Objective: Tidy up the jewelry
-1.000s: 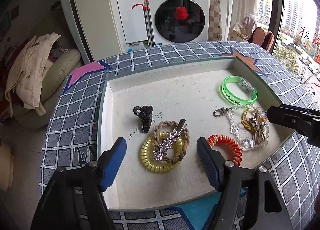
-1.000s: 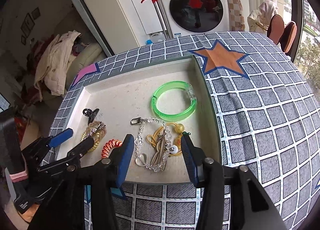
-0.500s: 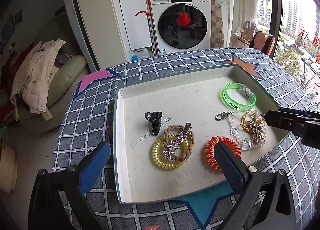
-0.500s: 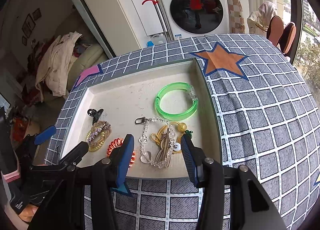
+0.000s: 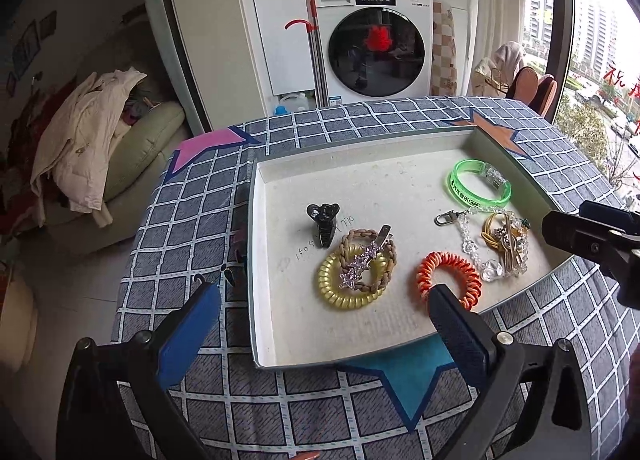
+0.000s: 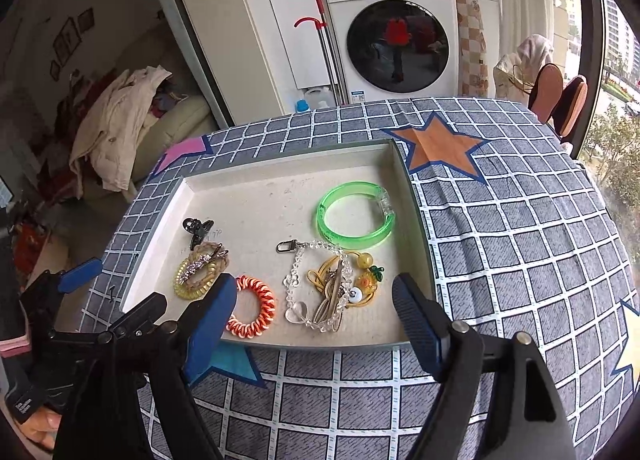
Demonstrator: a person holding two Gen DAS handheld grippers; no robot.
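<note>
A shallow white tray (image 5: 260,260) (image 6: 412,196) on the checked tablecloth holds jewelry: a green bangle (image 5: 478,186) (image 6: 354,216), a crystal bead chain tangled with yellow charms (image 5: 496,246) (image 6: 332,288), an orange coil band (image 5: 446,276) (image 6: 254,312), a yellow coil with a braided band and star clip (image 5: 356,274) (image 6: 198,272), and a black claw clip (image 5: 322,222) (image 6: 196,230). My left gripper (image 5: 320,320) is open and empty over the tray's near edge. My right gripper (image 6: 316,320) is open and empty above the near edge by the chain.
The round table has a blue-grey checked cloth (image 6: 520,260) with star patches. A washing machine (image 5: 372,40) stands behind. A sofa with clothes (image 5: 92,140) is at the left. Chairs (image 6: 556,96) stand by the window at the right.
Both grippers have pulled back and up from the tray. The left gripper's jaws have opened wider. The jewelry has not moved.
</note>
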